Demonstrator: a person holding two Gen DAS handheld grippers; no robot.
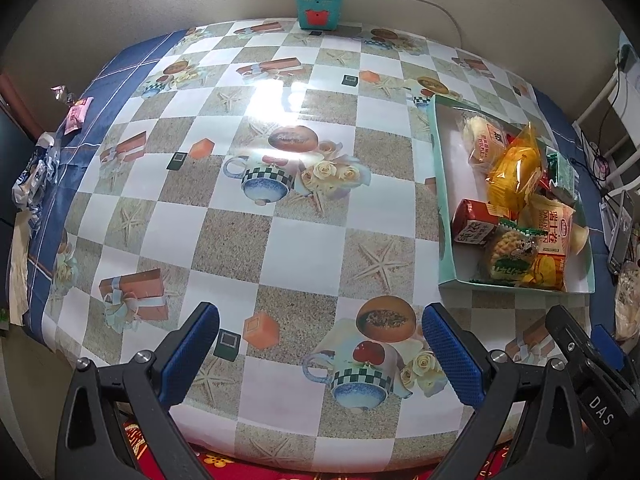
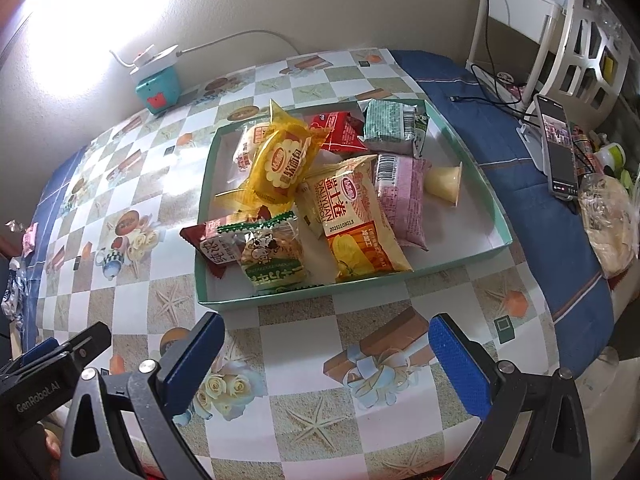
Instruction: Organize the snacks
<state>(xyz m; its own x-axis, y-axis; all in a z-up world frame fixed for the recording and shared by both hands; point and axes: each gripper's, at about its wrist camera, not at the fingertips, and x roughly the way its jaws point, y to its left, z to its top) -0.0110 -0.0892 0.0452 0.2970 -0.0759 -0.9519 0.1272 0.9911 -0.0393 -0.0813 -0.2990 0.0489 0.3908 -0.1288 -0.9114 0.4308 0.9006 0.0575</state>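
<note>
A shallow teal box point(image 2: 476, 258) point(image 1: 435, 160) on the table's right side holds several wrapped snacks: a yellow bread pack point(image 2: 280, 162) point(image 1: 516, 168), an orange-yellow Swiss roll pack point(image 2: 352, 220) point(image 1: 554, 240), a green-trimmed cracker pack point(image 2: 276, 258) point(image 1: 512, 252), a pink pack point(image 2: 404, 196), a green pack point(image 2: 390, 126), red packs point(image 2: 338, 130) and a jelly cup point(image 2: 444, 182). My left gripper point(image 1: 320, 356) hovers open over the bare patterned cloth, left of the box. My right gripper point(image 2: 326, 360) stands open just in front of the box's near wall. Neither holds anything.
A pink snack point(image 1: 78, 114) and a crinkled wrapper point(image 1: 62, 92) lie at the table's far left edge. A teal cube with a power strip point(image 1: 318, 8) stands at the back wall. A phone on a stand point(image 2: 556, 148), cables and a bagged item point(image 2: 608, 220) crowd the right side.
</note>
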